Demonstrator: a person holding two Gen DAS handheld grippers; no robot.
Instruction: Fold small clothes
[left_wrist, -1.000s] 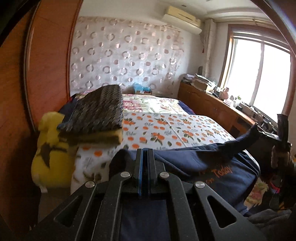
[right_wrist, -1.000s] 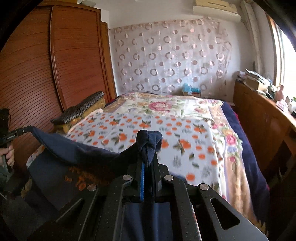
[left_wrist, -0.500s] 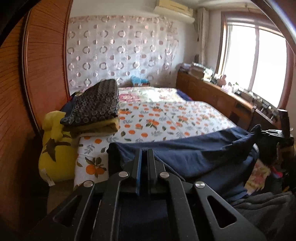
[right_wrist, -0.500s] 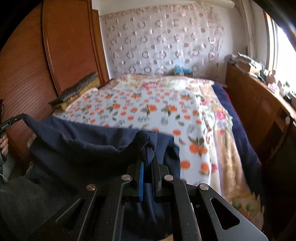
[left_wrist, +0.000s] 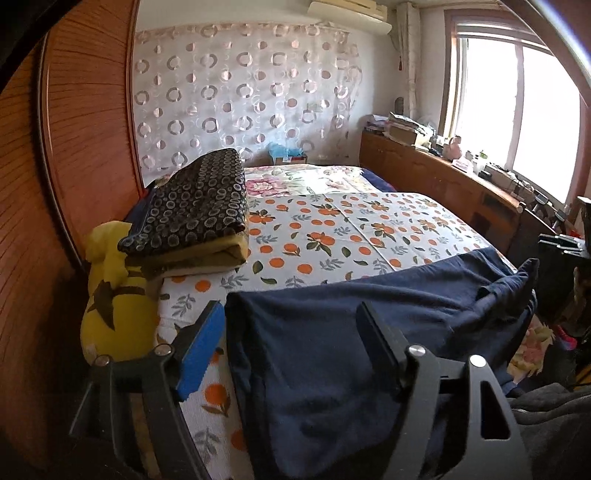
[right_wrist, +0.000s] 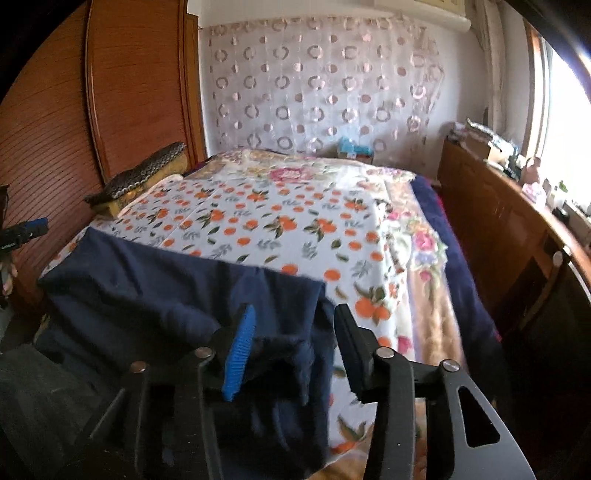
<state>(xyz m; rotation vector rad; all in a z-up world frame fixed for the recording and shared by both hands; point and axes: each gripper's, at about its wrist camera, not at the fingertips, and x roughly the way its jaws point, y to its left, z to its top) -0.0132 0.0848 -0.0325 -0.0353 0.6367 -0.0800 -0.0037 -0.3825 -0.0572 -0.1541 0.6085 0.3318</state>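
Navy garment lies spread across the near end of the bed, its near part hanging over the bed edge toward us. Both grippers have just been opening. Left gripper: jaws wide, the cloth's left edge between them but not pinched. Right gripper: jaws apart, a bunched fold of cloth between them, loose by our reading.

Risks, as we judge them:
- The overhanging part may drag the garment off the bed once nothing holds it.
- The bunched corner at the right could stay crumpled and spoil the next fold.
- A pad may snag cloth on pulling back and skew the layout.

View differences: the left wrist view shows the raised, rumpled corner on the right and the yellow plush under the folded blankets. The right wrist view alone shows the garment's far edge running straight, plus the other gripper's blue pad off its left corner.
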